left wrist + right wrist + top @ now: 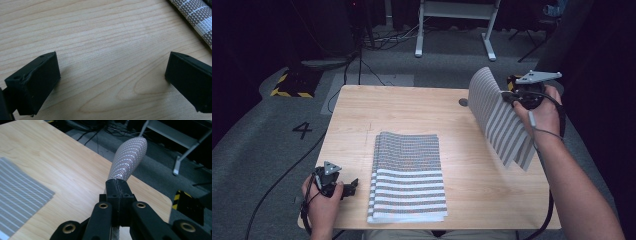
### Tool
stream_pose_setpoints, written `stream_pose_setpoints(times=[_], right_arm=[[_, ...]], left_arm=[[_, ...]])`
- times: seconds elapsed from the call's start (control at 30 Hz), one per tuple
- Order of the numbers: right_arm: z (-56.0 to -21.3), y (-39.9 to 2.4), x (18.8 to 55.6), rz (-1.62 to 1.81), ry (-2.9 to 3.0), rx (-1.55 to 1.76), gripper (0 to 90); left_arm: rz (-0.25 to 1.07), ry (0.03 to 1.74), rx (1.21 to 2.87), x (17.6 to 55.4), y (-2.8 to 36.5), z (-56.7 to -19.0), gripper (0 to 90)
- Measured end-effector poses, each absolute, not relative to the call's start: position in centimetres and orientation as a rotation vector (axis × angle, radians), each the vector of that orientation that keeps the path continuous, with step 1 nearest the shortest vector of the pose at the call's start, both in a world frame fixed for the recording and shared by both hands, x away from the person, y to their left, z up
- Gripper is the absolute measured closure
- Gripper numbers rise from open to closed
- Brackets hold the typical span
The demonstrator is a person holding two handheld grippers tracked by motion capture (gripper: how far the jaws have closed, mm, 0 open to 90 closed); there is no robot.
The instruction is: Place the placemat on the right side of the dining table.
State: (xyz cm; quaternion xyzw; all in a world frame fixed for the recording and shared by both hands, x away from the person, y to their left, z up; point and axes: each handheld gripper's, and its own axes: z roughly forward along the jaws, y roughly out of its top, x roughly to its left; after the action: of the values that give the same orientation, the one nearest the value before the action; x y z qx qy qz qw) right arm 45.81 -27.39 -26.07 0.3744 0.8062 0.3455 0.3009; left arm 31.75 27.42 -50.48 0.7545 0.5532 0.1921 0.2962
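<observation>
A stack of grey-and-white striped woven placemats (pixel 408 175) lies flat in the middle of the wooden table (pixel 412 107). My right gripper (pixel 511 98) is shut on the edge of one more placemat (pixel 499 117), which hangs lifted and curved above the table's right side. In the right gripper view the jaws (pixel 117 185) pinch this placemat (pixel 128 157), and the stack (pixel 20 192) lies at the left. My left gripper (pixel 352 186) rests low at the table's near left corner, beside the stack. Its jaws (pixel 112 65) stand open over bare wood, with a placemat's edge (pixel 197 15) at the upper right.
A round cable hole (pixel 463 102) sits in the tabletop near the far edge. Beyond the table are a white desk frame (pixel 452 30), floor cables and a yellow-black striped block (pixel 294 82). A "4" (pixel 302 130) is marked on the floor at the left.
</observation>
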Motion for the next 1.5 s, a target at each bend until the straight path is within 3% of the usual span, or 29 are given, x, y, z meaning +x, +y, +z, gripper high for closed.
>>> stream_pose_setpoints(times=[0.17, 0.43, 0.73, 0.93, 0.97, 1.03, 1.1, 1.27, 1.5], right_arm=[[-26.5, -30.0, 46.4, 0.829, 2.074, 1.025, 89.8], [-27.0, -30.4, 46.3, 0.711, 2.042, 0.946, 89.8], [-34.9, -26.6, 44.4, 0.754, 2.329, 0.836, 89.6], [-37.6, -25.8, 43.5, 0.832, 2.439, 0.860, 88.6], [-38.0, -25.8, 43.4, 0.863, 2.465, 0.886, 84.1], [-38.3, -25.9, 43.2, 0.997, 2.463, 0.916, 64.0], [-37.8, -26.5, 43.1, 1.112, 2.412, 0.952, 54.8], [-36.9, -29.6, 43.1, 1.058, 2.266, 1.119, 51.3], [-40.5, -33.2, 42.0, 0.872, 2.229, 1.360, 47.0]], left_arm=[[0.513, 1.471, 2.006, 31.7, 27.4, -50.5, 0.0], [0.513, 1.471, 2.007, 31.8, 27.4, -50.5, 0.0], [0.511, 1.471, 2.007, 31.7, 27.4, -50.5, 0.0], [0.513, 1.472, 2.006, 31.7, 27.4, -50.5, 0.0], [0.513, 1.471, 2.006, 31.7, 27.4, -50.5, 0.0], [0.513, 1.471, 2.006, 31.7, 27.4, -50.5, 0.0], [0.513, 1.472, 2.006, 31.7, 27.4, -50.5, 0.0], [0.513, 1.472, 2.006, 31.7, 27.4, -50.5, 0.0], [0.513, 1.471, 2.006, 31.7, 27.4, -50.5, 0.0]])
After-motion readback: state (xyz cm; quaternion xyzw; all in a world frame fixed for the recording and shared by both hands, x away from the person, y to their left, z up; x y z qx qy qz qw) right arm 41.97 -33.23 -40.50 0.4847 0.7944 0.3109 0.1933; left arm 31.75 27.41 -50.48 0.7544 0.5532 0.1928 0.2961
